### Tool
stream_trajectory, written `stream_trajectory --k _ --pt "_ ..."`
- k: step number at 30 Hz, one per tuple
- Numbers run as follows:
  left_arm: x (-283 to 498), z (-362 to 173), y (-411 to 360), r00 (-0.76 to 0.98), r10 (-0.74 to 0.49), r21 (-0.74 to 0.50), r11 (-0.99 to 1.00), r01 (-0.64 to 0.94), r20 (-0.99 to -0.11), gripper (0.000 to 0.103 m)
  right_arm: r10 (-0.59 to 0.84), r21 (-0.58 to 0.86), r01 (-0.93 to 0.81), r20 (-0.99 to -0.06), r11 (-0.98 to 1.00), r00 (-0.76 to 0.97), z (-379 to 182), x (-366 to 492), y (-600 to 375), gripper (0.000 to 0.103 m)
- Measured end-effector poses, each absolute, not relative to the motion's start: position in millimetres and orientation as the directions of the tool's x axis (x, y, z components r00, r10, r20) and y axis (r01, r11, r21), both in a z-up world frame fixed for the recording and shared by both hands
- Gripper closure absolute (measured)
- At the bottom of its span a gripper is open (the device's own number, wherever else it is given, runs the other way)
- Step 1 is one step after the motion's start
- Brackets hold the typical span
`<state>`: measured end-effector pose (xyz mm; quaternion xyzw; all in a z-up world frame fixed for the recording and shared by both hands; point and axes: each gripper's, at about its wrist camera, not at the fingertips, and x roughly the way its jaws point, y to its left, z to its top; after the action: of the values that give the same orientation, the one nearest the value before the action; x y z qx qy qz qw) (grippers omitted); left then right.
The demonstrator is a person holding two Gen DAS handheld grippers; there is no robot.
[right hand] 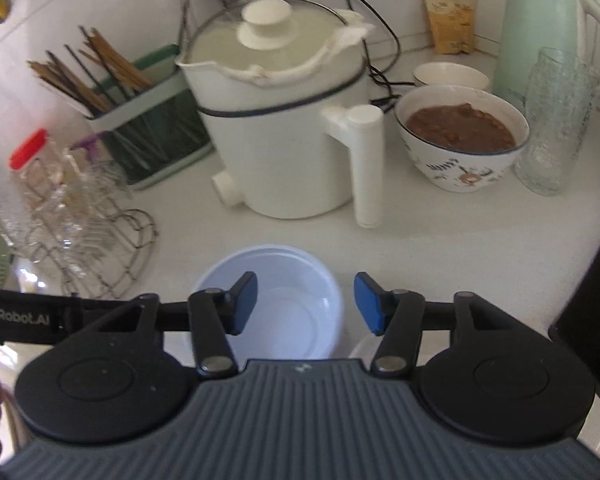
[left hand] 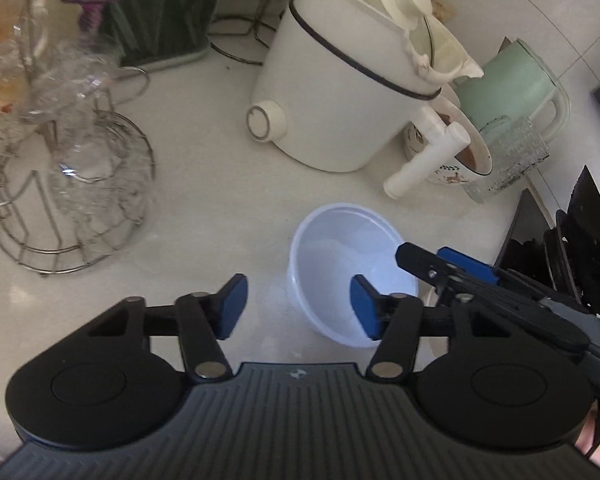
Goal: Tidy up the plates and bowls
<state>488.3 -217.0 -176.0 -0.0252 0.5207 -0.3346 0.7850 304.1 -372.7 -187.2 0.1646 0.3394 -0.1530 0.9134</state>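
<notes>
A white plastic bowl (left hand: pixel 340 256) stands empty on the white counter; it also shows in the right wrist view (right hand: pixel 288 304). My left gripper (left hand: pixel 298 306) is open, its right pad over the bowl's near rim. My right gripper (right hand: pixel 306 307) is open and straddles the bowl's right rim from above; it shows in the left wrist view (left hand: pixel 448 264) at the bowl's right side. Neither gripper holds anything. A second white rim (right hand: pixel 364 350) peeks out under the right finger. A patterned bowl (right hand: pixel 462 140) with brown food stands behind.
A white electric pot (right hand: pixel 284 120) with a lid stands behind the bowl. A wire rack with glasses (left hand: pixel 72 184) is at the left. A green kettle (right hand: pixel 548 32), a textured glass (right hand: pixel 556 120) and a chopstick holder (right hand: pixel 140 120) stand nearby. Dark plates (left hand: pixel 580 256) are at the right.
</notes>
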Motion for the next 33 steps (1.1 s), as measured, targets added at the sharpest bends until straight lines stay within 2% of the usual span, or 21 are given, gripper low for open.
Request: stream_trajectory --k 4,7,20,33 --pt "495.6 -188.8 -226.2 0.193 -0.563 -0.411 0.760 0.504 -0.804 0.065 -0.176 0.179 0.399 -0.688 0.899 0.704 -197.5 311.5 -375.5 0.058" --pt "496.4 -196.0 -232.2 0.177 -0.565 -0.411 0.748 0.521 -0.806 0.073 -0.185 0.157 0.402 -0.701 0.902 0.689 -206.9 316.1 -373.5 0.064" --pt "485.0 -188.0 -220.9 0.213 -0.591 -0.429 0.748 0.507 -0.778 0.073 -0.129 0.243 0.401 -0.697 0.883 0.705 -201.4 300.3 -369.9 0.066" --pt "460.2 -125.1 -170.3 0.246 -0.621 -0.463 0.745 0.481 -0.744 0.072 -0.028 0.376 0.353 -0.650 0.857 0.760 -154.2 268.5 -352.7 0.066"
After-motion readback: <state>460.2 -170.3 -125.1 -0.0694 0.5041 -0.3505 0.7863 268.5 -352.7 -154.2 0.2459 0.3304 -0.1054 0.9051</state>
